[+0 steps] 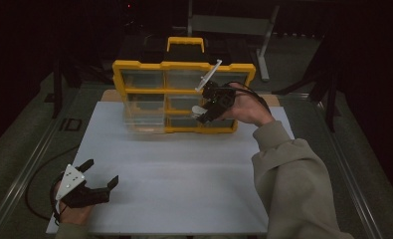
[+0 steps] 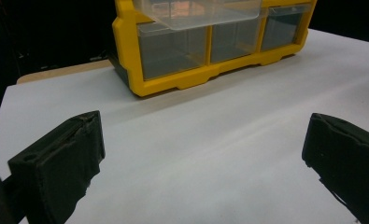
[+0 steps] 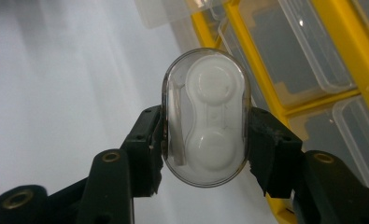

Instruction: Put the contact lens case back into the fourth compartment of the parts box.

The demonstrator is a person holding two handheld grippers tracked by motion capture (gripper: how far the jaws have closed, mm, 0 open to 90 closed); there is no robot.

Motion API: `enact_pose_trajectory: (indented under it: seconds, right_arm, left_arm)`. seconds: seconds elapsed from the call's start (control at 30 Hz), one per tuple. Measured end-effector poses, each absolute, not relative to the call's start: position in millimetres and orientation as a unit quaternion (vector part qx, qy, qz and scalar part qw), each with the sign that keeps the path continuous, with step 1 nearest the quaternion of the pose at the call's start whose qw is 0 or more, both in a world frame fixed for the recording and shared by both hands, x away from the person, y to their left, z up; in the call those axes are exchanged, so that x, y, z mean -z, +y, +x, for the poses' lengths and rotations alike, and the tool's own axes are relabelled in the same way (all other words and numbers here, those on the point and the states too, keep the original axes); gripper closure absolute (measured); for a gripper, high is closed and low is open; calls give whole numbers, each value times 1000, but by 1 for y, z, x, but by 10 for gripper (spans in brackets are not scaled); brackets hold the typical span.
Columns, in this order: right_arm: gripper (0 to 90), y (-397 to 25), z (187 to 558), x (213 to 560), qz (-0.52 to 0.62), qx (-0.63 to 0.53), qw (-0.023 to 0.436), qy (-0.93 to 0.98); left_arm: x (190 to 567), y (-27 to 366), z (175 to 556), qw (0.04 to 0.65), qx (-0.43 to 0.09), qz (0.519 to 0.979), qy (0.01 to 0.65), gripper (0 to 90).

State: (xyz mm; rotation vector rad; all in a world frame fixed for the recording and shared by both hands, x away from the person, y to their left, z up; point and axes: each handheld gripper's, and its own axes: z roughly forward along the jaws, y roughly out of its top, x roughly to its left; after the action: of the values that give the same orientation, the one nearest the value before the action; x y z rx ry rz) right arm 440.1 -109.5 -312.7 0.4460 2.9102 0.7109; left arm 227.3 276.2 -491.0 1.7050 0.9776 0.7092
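The right gripper (image 3: pixel 205 140) is squeezed shut on a small clear case (image 3: pixel 205 116). The case is shaped like a fat pill, and inside it sits a white piece with two round bumps (one above the other). One black jaw presses each long side of the case, so it stands up tall between them.

From above, the right gripper (image 1: pixel 210 107) is held up in front of a yellow box of drawers (image 1: pixel 184 64). The little case (image 1: pixel 199 109) is in the air just in front of the middle drawers, not resting on anything. The person's right hand (image 1: pixel 246 107) reaches out to it from a long pale sleeve (image 1: pixel 293 184).

The yellow box stands at the far end of a big white board (image 1: pixel 184 179) on the desk (image 1: pixel 45 144). One clear drawer (image 1: pixel 143 117) on the left side of the box is pulled out. In the left gripper view that drawer (image 2: pixel 198 11) sticks out over the drawers under it.

The left gripper (image 1: pixel 100 177) is low at the near left corner of the board, well apart from the box. Its jaws are spread wide and hold nothing. The white board (image 2: pixel 205 140) shows bare between them.
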Motion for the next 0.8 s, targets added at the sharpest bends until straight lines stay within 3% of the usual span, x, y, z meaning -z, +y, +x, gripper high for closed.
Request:
enact_pose_trajectory:
  seconds: [0.8]
  right_arm:
    - [488, -89, 444, 297, 140, -233, 59, 961]
  left_arm:
    - [491, 277, 227, 502, -294, 705, 405, 0]
